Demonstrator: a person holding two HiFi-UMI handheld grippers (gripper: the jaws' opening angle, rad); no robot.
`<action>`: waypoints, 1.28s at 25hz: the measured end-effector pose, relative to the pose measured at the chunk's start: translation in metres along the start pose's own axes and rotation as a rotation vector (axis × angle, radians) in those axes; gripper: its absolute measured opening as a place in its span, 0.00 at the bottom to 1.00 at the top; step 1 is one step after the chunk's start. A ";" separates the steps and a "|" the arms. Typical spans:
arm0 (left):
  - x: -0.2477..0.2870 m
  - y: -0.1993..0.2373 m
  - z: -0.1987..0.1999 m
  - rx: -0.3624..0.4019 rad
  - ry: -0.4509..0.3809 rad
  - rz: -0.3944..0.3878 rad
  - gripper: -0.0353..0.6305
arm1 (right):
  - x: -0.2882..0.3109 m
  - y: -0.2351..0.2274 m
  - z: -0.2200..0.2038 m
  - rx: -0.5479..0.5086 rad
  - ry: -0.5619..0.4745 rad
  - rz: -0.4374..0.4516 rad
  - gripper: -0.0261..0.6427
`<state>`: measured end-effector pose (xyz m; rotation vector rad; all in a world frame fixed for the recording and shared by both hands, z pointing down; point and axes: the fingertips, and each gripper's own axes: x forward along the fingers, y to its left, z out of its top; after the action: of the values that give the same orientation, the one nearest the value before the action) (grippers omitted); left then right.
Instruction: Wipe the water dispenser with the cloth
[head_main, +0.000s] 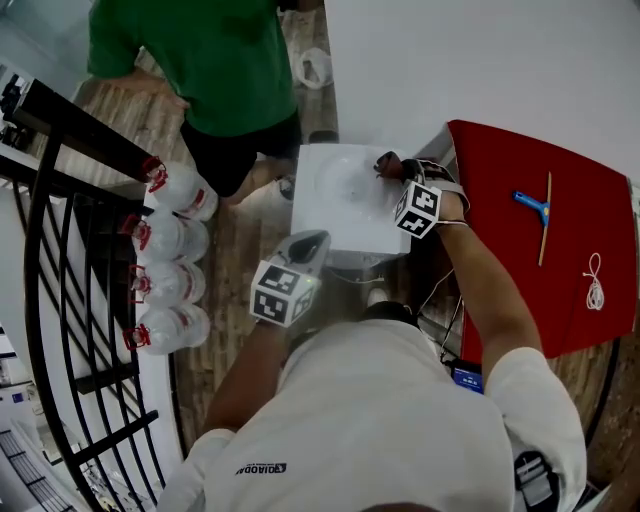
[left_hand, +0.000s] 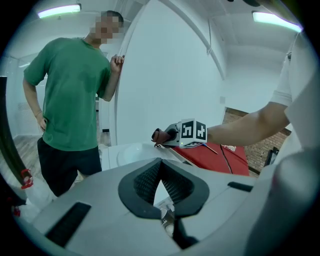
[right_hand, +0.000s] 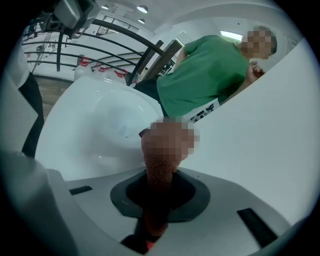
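The white water dispenser (head_main: 335, 205) stands below me, its top with a round recess showing in the head view. My right gripper (head_main: 386, 166) hovers over the top's far right corner, shut on a reddish-brown cloth (right_hand: 159, 175); the bunched cloth sticks out past the jaws above the dispenser top (right_hand: 100, 125). Part of the cloth is masked by a mosaic patch. My left gripper (head_main: 312, 241) sits at the dispenser's near edge, shut with nothing in it, its pads meeting at the tip (left_hand: 160, 161). The dispenser top (left_hand: 131, 152) lies just beyond it.
A person in a green shirt (head_main: 215, 60) stands right behind the dispenser. Several water bottles with red caps (head_main: 172, 240) lie by a black railing (head_main: 55, 250) at left. A red surface (head_main: 520, 270) at right carries a blue-headed stick (head_main: 536, 210) and a white cord (head_main: 594, 283).
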<state>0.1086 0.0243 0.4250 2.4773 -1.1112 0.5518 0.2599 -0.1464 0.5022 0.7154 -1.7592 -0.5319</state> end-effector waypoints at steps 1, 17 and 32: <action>-0.005 0.002 -0.004 -0.002 -0.004 -0.001 0.04 | -0.004 0.008 0.001 -0.006 0.007 0.001 0.13; -0.078 -0.007 -0.049 0.017 -0.032 -0.081 0.04 | -0.093 0.118 0.012 -0.023 0.118 0.012 0.13; -0.116 -0.027 -0.066 -0.009 -0.105 -0.025 0.04 | -0.163 0.132 0.032 0.157 -0.013 -0.038 0.13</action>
<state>0.0452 0.1450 0.4197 2.5342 -1.1175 0.4125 0.2365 0.0619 0.4690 0.8580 -1.8163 -0.4277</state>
